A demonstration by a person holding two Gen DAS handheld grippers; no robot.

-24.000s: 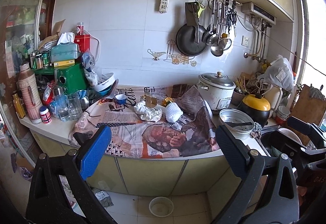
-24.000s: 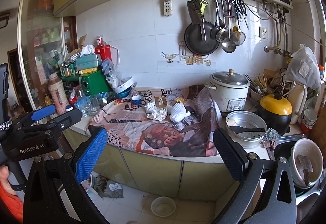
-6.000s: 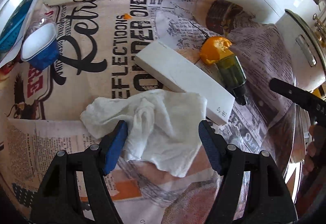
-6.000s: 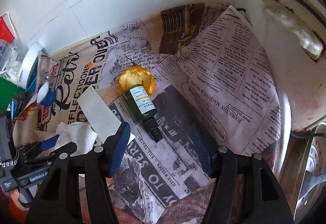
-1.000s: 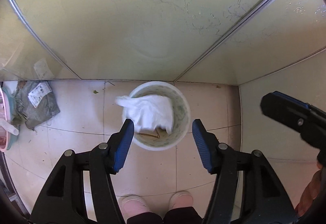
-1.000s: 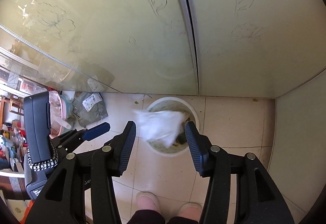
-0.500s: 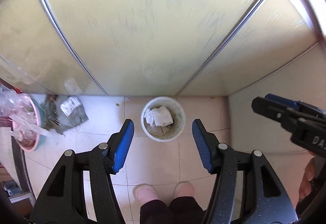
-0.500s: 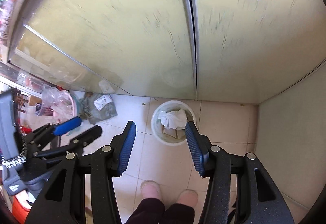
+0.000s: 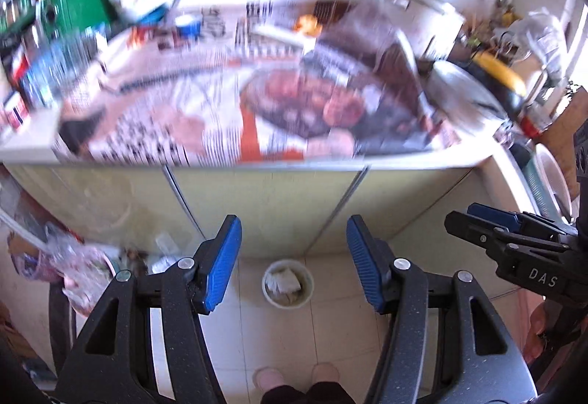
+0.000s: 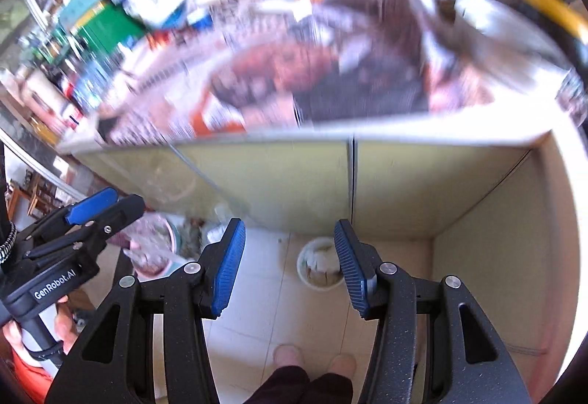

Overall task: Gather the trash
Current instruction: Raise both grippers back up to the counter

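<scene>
Left gripper (image 9: 294, 264) being held with jaws apart, nothing between pads; right gripper (image 10: 288, 268) likewise released and empty.

Small white bin (image 9: 287, 284) standing on floor below and just ahead of both grippers, crumpled tissue (image 9: 281, 282) lying inside.

Remaining trash judged to be orange peel (image 9: 307, 23), lying far ahead and above both grippers on newspaper-covered counter (image 9: 257, 110), blurred. Long axis not being made out. Nearer gripper: cannot tell.
</scene>
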